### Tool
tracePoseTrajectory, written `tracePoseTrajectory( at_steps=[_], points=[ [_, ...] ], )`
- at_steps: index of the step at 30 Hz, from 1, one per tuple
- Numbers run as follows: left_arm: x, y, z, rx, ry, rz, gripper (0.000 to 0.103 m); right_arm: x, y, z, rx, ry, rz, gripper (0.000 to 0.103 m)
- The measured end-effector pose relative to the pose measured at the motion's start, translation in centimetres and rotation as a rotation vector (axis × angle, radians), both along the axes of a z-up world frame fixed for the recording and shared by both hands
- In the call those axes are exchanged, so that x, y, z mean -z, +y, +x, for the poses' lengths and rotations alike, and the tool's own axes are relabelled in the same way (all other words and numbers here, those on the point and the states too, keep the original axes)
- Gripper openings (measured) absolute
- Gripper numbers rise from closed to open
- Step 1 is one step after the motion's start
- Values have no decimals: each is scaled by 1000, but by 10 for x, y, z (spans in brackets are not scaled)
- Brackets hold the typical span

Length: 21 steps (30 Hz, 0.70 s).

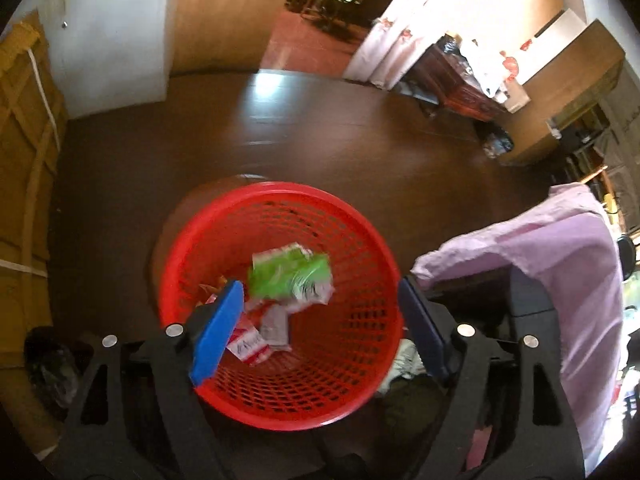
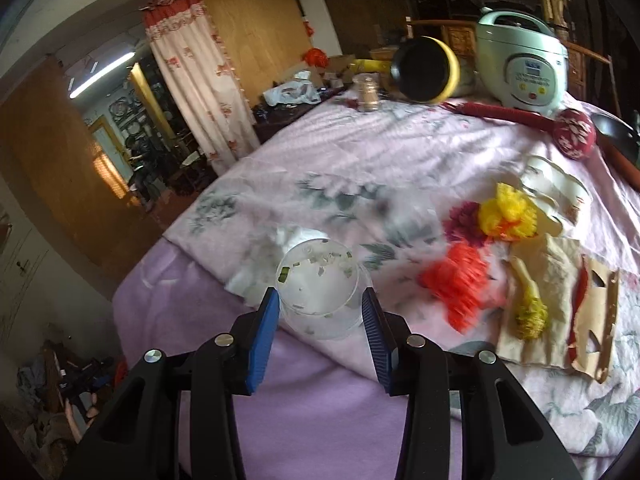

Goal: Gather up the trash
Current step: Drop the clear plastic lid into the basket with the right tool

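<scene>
left gripper (image 1: 320, 320), blue pads spread wide, nothing between them, above the round red plastic mesh basket (image 1: 352, 396) on the dark wooden floor. blurred green-and-white wrapper (image 1: 290, 280) inside the basket over red-and-white packets (image 1: 250, 344) (mid-air or landed, cannot tell). right gripper (image 2: 322, 312) clamps a clear plastic cup (image 2: 316, 292) flecked with scraps, above the pink floral cloth (image 2: 340, 152).

One red basket (image 1: 360, 344) sits on the floor, with one green packet (image 1: 290, 278) at its centre and one red-and-white wrapper (image 1: 250, 344) at 7 o'clock. On the bed: one clear cup (image 2: 320, 292), three pompoms (image 2: 460, 280), one rice cooker (image 2: 520, 64) at 1 o'clock, one jar (image 2: 367, 94) at 12.
</scene>
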<state>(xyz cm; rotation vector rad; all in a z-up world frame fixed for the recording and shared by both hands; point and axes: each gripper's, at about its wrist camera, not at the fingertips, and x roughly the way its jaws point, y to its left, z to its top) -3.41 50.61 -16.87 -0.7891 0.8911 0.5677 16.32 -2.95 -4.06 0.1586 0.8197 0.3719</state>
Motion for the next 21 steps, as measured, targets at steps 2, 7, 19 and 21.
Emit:
tracePoseTrajectory(
  at_steps=[2, 7, 19, 21],
  points=[
    [-1, -1, -2, -8, 17, 37, 81, -5, 19, -3, -39, -16, 0, 42],
    [-8, 2, -7, -31, 30, 93, 85, -8, 76, -8, -168, -5, 35, 42],
    [-38, -4, -33, -55, 102, 279, 89, 21, 324, -66, -755, 107, 49, 42],
    [-42, -1, -39, -70, 109, 293, 90, 30, 356, -72, -812, 134, 47, 42]
  ],
)
